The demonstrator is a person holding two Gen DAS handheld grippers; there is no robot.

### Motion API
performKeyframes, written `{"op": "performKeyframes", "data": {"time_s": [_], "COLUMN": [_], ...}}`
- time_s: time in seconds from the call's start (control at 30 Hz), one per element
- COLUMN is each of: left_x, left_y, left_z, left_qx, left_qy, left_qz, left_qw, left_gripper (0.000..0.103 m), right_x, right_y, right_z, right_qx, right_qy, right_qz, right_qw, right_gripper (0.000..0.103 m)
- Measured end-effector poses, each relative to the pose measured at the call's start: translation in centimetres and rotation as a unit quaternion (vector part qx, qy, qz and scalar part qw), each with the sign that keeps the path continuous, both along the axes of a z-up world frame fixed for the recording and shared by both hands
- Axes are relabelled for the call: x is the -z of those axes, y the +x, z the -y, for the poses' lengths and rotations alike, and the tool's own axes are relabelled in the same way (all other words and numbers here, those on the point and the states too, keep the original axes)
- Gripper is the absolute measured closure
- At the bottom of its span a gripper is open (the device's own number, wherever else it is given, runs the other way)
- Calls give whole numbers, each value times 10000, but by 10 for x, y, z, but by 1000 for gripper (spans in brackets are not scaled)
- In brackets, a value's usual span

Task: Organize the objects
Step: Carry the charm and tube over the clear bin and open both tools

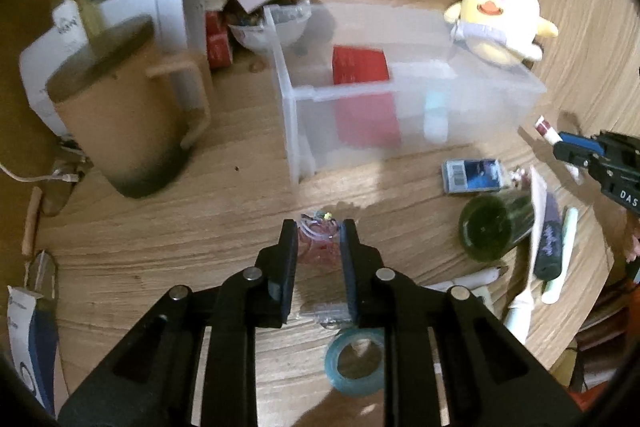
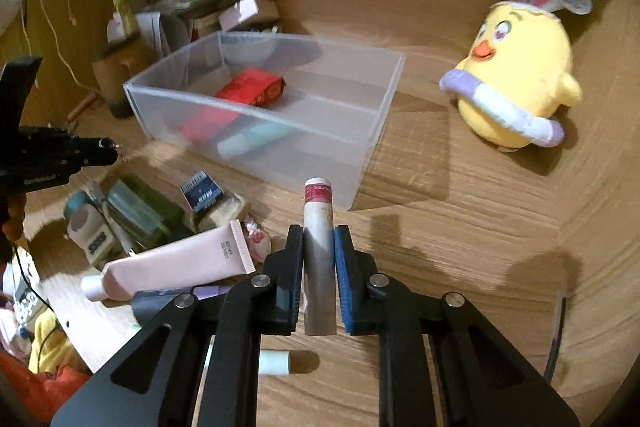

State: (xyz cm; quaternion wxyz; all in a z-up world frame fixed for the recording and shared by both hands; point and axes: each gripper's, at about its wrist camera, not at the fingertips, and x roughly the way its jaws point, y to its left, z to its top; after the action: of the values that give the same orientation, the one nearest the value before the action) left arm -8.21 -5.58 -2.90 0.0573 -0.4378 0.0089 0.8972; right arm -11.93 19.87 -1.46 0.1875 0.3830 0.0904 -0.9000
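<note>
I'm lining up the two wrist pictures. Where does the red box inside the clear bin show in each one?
Left wrist: the red box stands just above centre, in the clear bin, partly blurred behind its near wall.
Right wrist: the red box lies upper left of centre, in the bin's far part.
Shared landmark: the yellow chick toy, to the right of the bin in both views.

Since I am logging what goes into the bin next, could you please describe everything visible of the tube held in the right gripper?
The tube is a slim cylinder, pale grey-white along its body, with a red band bearing small print near its far end and a whitish tip. It looks like plastic or coated card. The right gripper is shut on its middle, both pads pressed against its sides, so it points forward toward the clear plastic bin, lifted off the wooden table. Nothing else touches it.
</note>
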Motion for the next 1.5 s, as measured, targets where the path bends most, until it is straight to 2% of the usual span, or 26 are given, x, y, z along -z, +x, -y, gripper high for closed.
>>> {"op": "performKeyframes", "data": {"time_s": [0.27,0.5,0.73,1.23,1.5], "left_x": [-37,-63,-84,-99,-90], "left_y": [9,8,-1,-40,-65], "left_z": [0,-2,-4,-13,-22], "left_qx": [-27,-43,-56,-8,44], "left_qy": [116,242,380,545,479], "left_qz": [-539,-931,-1210,-1386,-1212], "left_qw": [9985,9954,9919,9888,9915], "left_gripper": [82,82,82,82,82], "right_x": [-38,-54,-64,-74,-56], "right_y": [6,-3,-15,-60,-86], "right_z": [-2,9,32,44,48], "right_qx": [244,289,162,248,353], "right_qy": [-267,-626,-715,-815,-696], "right_qz": [-561,-689,-787,-873,-656], "right_qw": [9978,9952,9942,9925,9948], "right_gripper": [89,89,89,89,89]}}
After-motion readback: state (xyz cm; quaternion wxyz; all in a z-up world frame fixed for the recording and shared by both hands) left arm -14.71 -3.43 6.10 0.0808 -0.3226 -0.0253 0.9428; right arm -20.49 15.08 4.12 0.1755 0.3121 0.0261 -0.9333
